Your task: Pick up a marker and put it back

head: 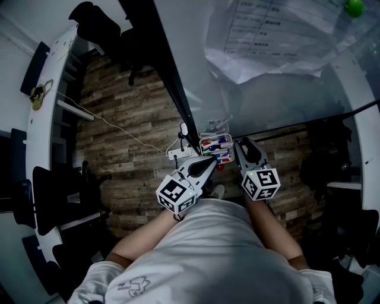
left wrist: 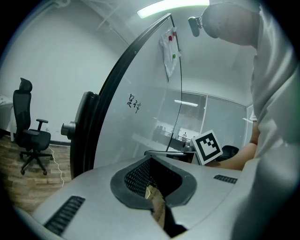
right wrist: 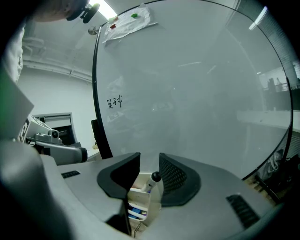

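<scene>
A white marker holder (head: 215,138) hangs at the foot of the whiteboard (right wrist: 197,93), with several coloured markers (head: 217,155) in it. My right gripper (head: 240,144) is at the holder's right side. In the right gripper view, that gripper (right wrist: 149,161) is open. A white marker with a black cap (right wrist: 153,181) stands in the holder (right wrist: 137,193) between the jaws. It is close to the right pad and apart from the left one. My left gripper (head: 209,161) sits just below the holder, and its view shows the gripper (left wrist: 151,159) shut with nothing in it.
Papers (head: 267,35) hang on the board under a green magnet (head: 354,7). A power strip (head: 178,153) with a white cable lies on the wood floor left of the holder. A black office chair (left wrist: 30,136) stands far left. Small black writing (right wrist: 114,101) marks the board.
</scene>
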### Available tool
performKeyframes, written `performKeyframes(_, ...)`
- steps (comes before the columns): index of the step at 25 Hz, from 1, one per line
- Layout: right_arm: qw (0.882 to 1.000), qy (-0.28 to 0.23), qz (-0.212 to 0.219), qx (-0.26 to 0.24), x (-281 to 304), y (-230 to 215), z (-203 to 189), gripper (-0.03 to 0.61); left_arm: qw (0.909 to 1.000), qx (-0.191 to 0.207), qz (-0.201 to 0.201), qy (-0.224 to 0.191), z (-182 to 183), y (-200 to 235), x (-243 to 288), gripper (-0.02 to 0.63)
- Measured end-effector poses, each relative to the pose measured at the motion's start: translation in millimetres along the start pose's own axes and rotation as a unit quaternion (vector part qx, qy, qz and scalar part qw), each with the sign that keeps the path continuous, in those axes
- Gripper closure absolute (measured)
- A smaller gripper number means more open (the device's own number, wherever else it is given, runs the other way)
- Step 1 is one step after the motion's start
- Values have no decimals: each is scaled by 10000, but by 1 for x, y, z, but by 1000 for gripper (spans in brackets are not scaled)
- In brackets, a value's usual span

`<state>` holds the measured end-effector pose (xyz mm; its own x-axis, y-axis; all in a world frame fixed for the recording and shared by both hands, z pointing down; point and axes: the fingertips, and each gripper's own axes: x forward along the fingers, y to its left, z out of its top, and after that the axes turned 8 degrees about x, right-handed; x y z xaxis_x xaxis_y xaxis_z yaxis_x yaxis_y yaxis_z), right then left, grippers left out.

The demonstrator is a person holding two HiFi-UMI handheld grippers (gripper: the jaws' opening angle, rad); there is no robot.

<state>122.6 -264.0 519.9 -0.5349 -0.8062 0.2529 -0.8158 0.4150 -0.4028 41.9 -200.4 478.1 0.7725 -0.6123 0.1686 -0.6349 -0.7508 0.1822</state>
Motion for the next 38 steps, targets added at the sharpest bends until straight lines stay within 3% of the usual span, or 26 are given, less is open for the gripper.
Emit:
performKeyframes(18,9989,-149,154,-425,-33,25,1,465,9997,29,236,-62,-7,-14,-23,609)
performKeyframes(24,9973,-139,326,-646,-35,54,-4,554,9996,75,268,-68,-8,-7,-37,609)
performKeyframes(30,9962,-222,243,-804,-40,82,-5,566,9997,178,29,-156,0,-7,-50,609)
performKeyframes(38,9972,-371,-257,-601,-74,114,-29,566,9975,318,-636,-56,-2,-33,-72,609)
